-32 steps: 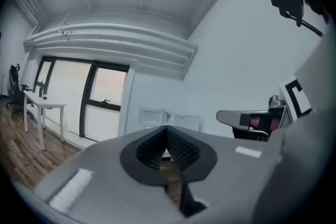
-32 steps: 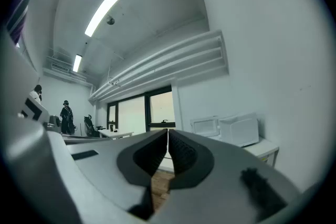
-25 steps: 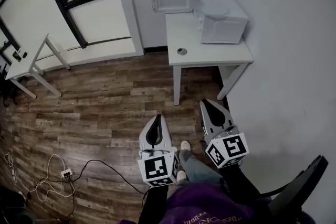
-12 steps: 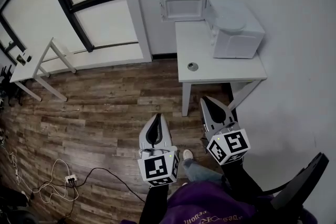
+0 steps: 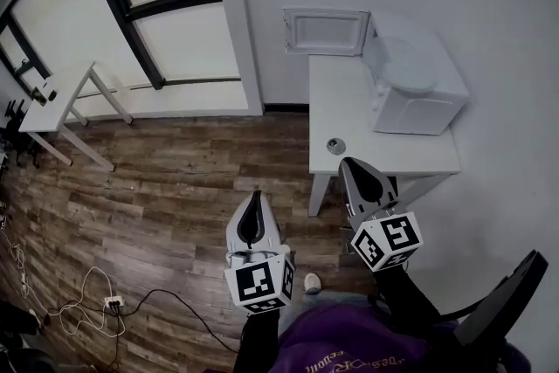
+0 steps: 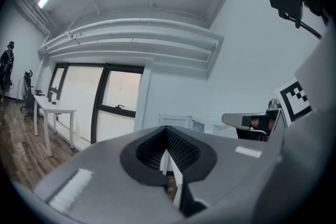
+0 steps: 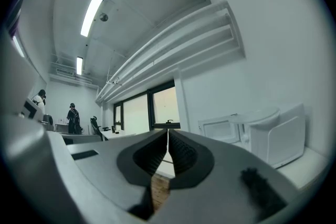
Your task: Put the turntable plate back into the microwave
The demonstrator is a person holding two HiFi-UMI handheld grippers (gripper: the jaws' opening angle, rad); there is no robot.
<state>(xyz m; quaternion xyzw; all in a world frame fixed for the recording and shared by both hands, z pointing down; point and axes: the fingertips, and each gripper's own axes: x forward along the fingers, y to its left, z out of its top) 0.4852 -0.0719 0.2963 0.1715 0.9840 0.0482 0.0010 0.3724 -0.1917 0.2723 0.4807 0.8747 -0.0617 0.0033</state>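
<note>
A white microwave point(image 5: 417, 99) stands on a small white table point(image 5: 349, 113) against the wall, its door point(image 5: 325, 31) swung open to the left. A pale round plate point(image 5: 407, 75) lies on top of the microwave; it also shows in the right gripper view as the plate point(image 7: 257, 114). My left gripper point(image 5: 254, 196) is shut and empty above the wooden floor, short of the table. My right gripper point(image 5: 348, 163) is shut and empty at the table's near edge. Both point level toward the microwave point(image 7: 278, 139).
A small round metal piece point(image 5: 335, 146) lies on the table's front part. A white desk point(image 5: 59, 97) stands at the left by the window. Cables point(image 5: 87, 303) trail on the floor. A black chair point(image 5: 507, 301) is at my right. People point(image 7: 72, 118) stand far off.
Both grippers have come forward toward the table together, still shut. The table and microwave now sit nearer in the head view, with the right gripper's tip at the table's edge.
</note>
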